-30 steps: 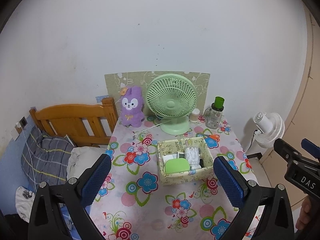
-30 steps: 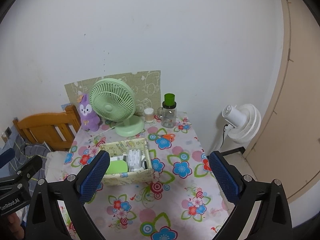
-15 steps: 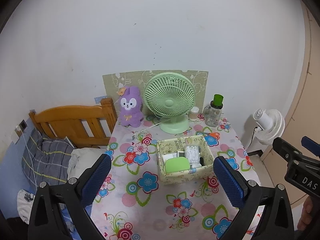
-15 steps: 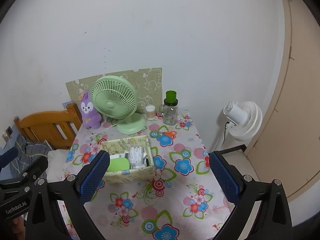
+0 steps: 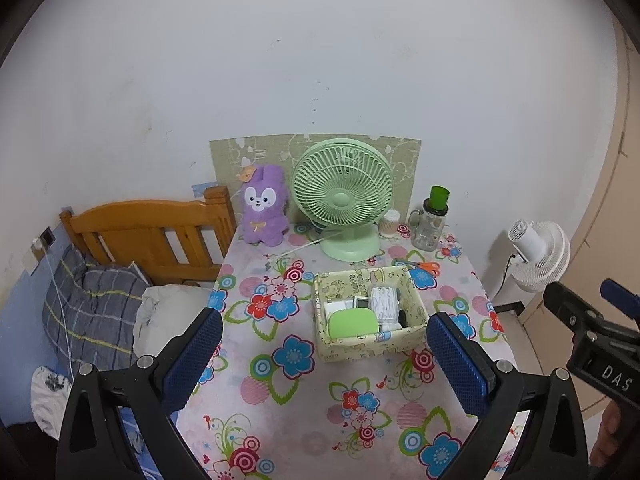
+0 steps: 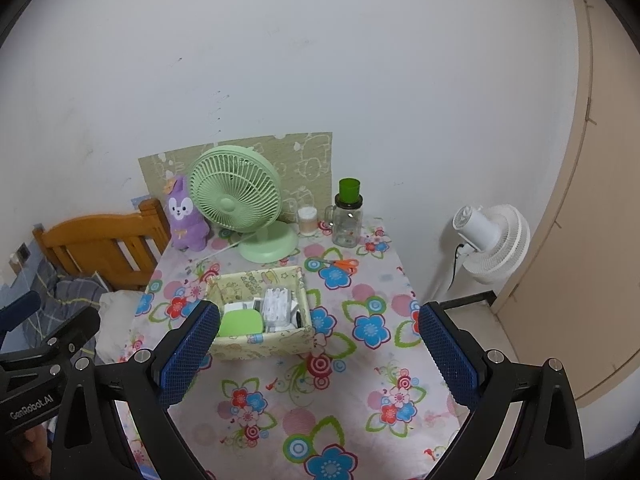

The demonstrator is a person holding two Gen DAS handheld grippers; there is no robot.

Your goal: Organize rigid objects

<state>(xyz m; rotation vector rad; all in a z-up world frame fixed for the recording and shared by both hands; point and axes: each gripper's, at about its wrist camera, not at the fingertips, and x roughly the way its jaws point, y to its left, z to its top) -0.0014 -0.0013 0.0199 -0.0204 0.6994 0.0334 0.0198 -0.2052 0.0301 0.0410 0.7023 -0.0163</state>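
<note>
A pale yellow patterned box (image 5: pixel 370 344) sits near the middle of the flowered worktop (image 5: pixel 280 400), packed with small rigid items: a green rounded case (image 5: pixel 353 322) at its front left, a white ribbed piece (image 5: pixel 383 301) beside it, and other white and dark pieces too small to tell apart. Behind the box stands a green desk fan (image 5: pixel 343 200), with a purple plush rabbit (image 5: pixel 265 206) to its left and a small capped cup (image 5: pixel 390 223) and a glass jar with a green lid (image 5: pixel 434 220) to its right. Orange-handled scissors (image 5: pixel 425 267) lie just behind the box's right corner. The left gripper (image 5: pixel 322 364) hovers above the worktop's near edge, fingers spread wide and empty; the right gripper (image 6: pixel 318 356) is likewise spread and empty. A wooden bed headboard (image 5: pixel 148 236) stands left of the worktop, and a white floor fan (image 5: pixel 538 254) stands to the right.
</note>
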